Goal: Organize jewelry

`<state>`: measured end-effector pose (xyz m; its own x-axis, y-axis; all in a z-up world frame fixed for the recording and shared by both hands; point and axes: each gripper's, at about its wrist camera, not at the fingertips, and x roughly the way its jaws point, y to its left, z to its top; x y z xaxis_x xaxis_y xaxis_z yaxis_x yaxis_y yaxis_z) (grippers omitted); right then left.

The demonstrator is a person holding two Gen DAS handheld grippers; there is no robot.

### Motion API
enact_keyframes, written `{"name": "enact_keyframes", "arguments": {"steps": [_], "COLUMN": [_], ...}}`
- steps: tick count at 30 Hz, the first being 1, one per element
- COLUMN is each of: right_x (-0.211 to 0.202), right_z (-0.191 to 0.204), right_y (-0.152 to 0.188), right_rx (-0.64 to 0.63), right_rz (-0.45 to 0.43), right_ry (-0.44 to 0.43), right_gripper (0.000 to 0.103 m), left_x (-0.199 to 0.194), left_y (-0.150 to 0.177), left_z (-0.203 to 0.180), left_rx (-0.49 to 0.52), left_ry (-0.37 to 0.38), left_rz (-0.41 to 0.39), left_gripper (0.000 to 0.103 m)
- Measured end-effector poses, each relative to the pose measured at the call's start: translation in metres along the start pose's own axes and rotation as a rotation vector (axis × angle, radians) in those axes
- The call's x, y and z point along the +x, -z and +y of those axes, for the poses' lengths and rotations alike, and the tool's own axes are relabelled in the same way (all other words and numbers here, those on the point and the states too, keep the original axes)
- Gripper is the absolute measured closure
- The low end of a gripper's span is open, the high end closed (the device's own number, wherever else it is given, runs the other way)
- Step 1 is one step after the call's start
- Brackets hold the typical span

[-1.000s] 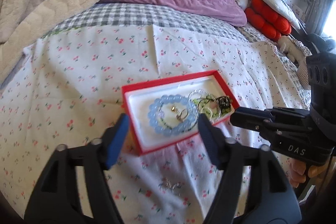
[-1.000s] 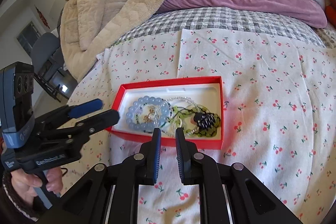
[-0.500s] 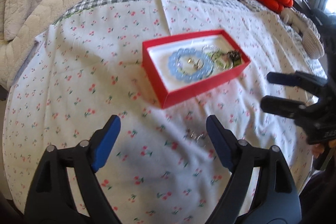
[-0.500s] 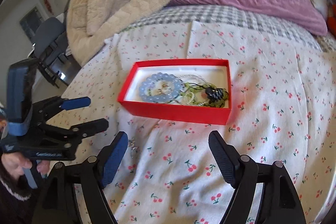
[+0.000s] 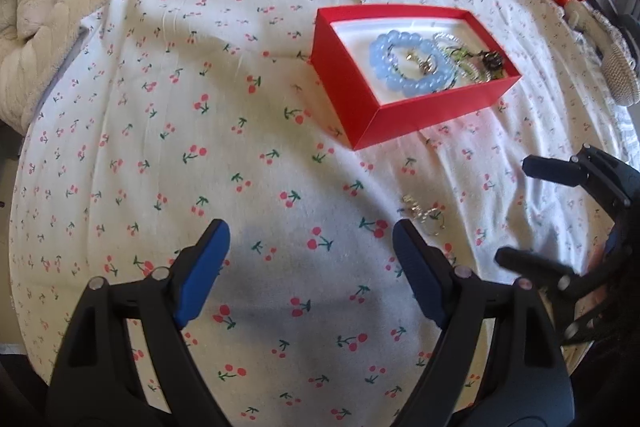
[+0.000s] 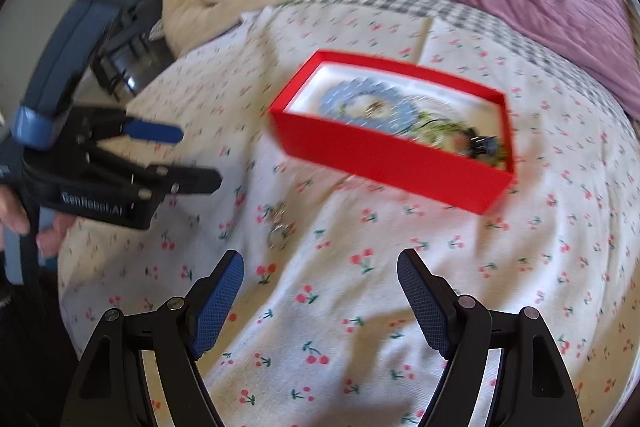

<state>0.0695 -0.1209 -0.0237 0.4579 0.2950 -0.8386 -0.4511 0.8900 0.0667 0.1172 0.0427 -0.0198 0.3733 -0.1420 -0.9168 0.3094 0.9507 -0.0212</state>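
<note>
My left gripper (image 5: 306, 271) wide, empty; right gripper (image 6: 320, 297) just opened wide, empty. Risk: small silver trinket (image 5: 424, 213) on soft cherry-print sheet (image 5: 180, 147) slips, snags fabric before reaching red cardboard box (image 5: 360, 99).

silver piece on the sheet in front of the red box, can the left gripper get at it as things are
Probably yes. The silver piece lies loose on the cherry-print sheet, just beyond the left gripper's right fingertip, with nothing on top. The jaws are open and empty. The right gripper, also open, hovers close by and could crowd it.
</note>
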Motion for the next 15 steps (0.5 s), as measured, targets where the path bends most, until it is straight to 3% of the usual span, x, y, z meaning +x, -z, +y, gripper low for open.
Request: {"name": "enact_keyframes", "arguments": {"steps": [5, 11, 15], "right_x": [0.018, 0.031, 0.041], "right_z": [0.011, 0.025, 0.030], "right_y": [0.000, -0.003, -0.006], "right_rx": [-0.048, -0.095, -0.112], "right_rz": [0.034, 0.052, 0.066], "right_ry": [0.014, -0.018, -0.010], "right_gripper": [0.025, 0.060, 0.065], "left_x": [0.006, 0.009, 0.009], "left_y": [0.001, 0.003, 0.002], "left_z": [0.002, 0.002, -0.001], "left_rx": [0.008, 0.036, 0.058], "left_ry": [-0.030, -0.020, -0.021], "left_rz": [0.034, 0.041, 0.037], "left_gripper": [0.019, 0.019, 0.019]}}
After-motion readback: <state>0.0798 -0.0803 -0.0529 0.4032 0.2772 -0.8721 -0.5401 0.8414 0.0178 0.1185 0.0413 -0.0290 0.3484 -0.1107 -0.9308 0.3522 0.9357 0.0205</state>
